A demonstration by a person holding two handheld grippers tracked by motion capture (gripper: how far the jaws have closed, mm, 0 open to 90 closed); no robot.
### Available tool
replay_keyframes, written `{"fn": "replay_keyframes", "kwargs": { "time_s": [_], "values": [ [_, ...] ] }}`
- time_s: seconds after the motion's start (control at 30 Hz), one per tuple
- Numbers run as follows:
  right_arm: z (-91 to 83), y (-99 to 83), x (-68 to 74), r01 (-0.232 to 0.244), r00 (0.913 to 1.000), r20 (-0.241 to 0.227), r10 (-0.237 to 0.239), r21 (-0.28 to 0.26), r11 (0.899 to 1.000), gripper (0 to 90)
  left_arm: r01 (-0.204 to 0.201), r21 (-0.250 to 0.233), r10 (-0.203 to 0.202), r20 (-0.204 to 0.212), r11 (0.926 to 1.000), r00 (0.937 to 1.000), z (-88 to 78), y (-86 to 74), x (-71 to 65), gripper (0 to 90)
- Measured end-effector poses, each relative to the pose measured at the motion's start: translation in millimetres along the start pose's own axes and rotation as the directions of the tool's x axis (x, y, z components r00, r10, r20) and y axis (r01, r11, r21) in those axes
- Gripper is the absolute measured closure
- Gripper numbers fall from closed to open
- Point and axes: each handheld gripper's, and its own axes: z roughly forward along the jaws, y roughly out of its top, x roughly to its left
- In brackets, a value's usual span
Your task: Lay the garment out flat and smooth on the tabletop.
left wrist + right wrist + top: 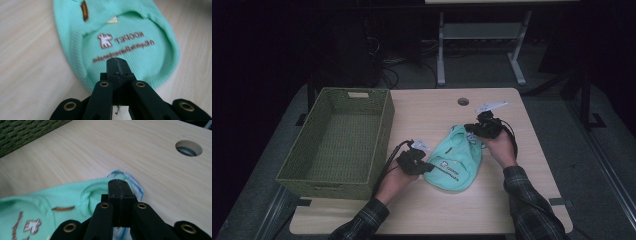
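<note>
A small mint-green garment (454,160) with a printed logo lies flat on the wooden table (492,210). My left gripper (427,167) sits at its near left edge. In the left gripper view the shut jaws (116,61) pinch the hem of the garment (125,32), just below the print. My right gripper (471,132) is at the far end of the cloth. In the right gripper view its jaws (117,182) are shut on the blue-trimmed opening of the garment (50,197), which rises slightly there.
An empty green woven basket (337,190) stands on the table's left side; its wall (20,132) shows in the right gripper view. A round cable hole (463,101) (188,148) lies at the table's far edge. Bare wood surrounds the garment.
</note>
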Motion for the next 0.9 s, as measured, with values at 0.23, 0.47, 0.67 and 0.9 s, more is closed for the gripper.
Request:
{"fn": "replay_keyframes", "kwargs": {
  "time_s": [0.23, 0.47, 0.67, 0.9],
  "values": [
    [-19.2, -20.3, 4.1, 0.002, 0.9999, -0.014, -0.002, -0.006, 1.000, 89.8, 0.007, -0.010, -0.007, -0.033, 0.9999, 0.9994, 8.5, 16.2, 14.2, 89.8],
    [-34.7, -47.5, 13.7, 0.017, 0.9997, -0.019, -0.017, 0.004, 1.000, 89.8, -0.006, -0.001, 0.006, -0.054, 1.0000, 0.9985, 23.3, 35.4, 28.5, 89.8],
    [-42.7, -70.4, 30.2, 0.033, 0.9986, -0.043, -0.031, 0.042, 0.999, 89.8, -0.013, 0.018, 0.014, -0.069, 0.9998, 0.9975, 39.2, 44.2, 36.2, 89.7],
    [-35.4, -83.8, 39.1, 0.039, 0.9971, -0.068, -0.033, 0.093, 0.995, 89.8, 0.001, 0.055, 0.004, -0.079, 0.9985, 0.9969, 48.6, 39.8, 44.2, 89.7]
  ]
}}
